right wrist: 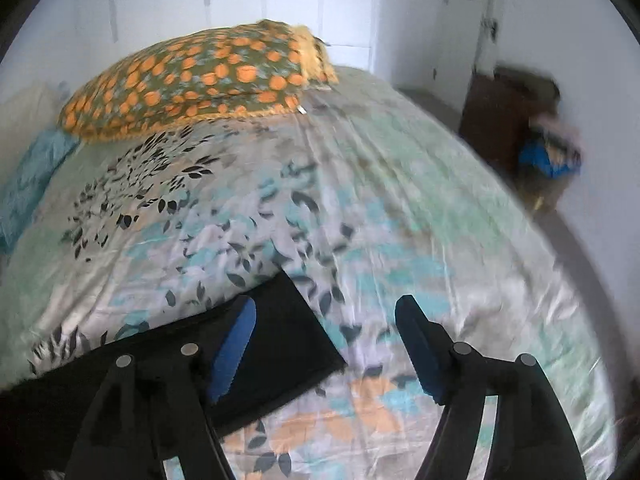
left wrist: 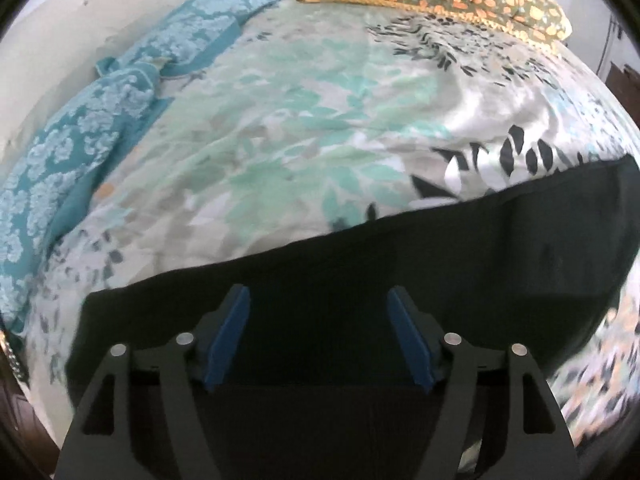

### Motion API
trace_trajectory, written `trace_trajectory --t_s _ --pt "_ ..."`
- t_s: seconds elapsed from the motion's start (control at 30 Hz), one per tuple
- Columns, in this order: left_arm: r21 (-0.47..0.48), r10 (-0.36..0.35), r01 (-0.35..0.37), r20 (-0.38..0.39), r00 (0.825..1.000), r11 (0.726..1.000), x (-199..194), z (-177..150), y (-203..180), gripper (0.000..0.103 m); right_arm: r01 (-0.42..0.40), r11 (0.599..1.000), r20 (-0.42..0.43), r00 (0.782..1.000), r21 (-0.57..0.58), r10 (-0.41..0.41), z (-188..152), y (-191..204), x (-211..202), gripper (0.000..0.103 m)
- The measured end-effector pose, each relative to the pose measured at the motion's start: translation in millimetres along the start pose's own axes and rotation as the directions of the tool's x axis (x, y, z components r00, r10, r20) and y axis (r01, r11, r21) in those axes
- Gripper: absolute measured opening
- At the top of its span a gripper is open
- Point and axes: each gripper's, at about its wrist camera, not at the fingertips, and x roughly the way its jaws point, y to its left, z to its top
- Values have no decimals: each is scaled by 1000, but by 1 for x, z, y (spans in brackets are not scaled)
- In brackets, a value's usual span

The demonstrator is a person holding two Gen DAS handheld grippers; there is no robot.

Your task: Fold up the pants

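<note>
Pants [left wrist: 360, 280], black and laid flat in a long band, stretch across the near part of the bed, resting on the leaf-printed bedspread [left wrist: 300, 120] that covers nearly everything in view. A teal patterned blanket [left wrist: 80, 128] lies bunched along the bed's left edge by the wall, and an orange-spotted pillow [right wrist: 200, 76] sits at the far end. The left gripper [left wrist: 319, 336] hangs over the pants with its blue pads spread apart, grasping nothing. The right gripper [right wrist: 326, 344] is likewise released, jaws wide over the band's squared right end [right wrist: 288, 336].
</note>
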Motion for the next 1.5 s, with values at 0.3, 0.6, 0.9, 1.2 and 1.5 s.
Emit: trace_trajectory --t_s 0.3,0.6,0.9,1.2,1.5 --pt "-157 12 -32 -124 992 987 -9 -46 66 74 -127 968 -225 959 215 176 -52 -17 100 35" --pt "-170 157 -175 -118 981 970 -30 -78 114 79 343 893 -40 928 -292 -370 -30 70 119 39" --pt "-32 361 -364 -82 929 931 41 -72 117 92 169 939 144 981 -299 -131 -94 101 -12 83" --pt "-150 362 -383 -151 920 912 61 -39 158 84 -191 905 -7 979 -381 203 -245 164 -120 91" --pt "-327 151 -160 -52 987 931 -33 -101 207 88 -633 713 -346 769 -302 537 -262 368 -101 91"
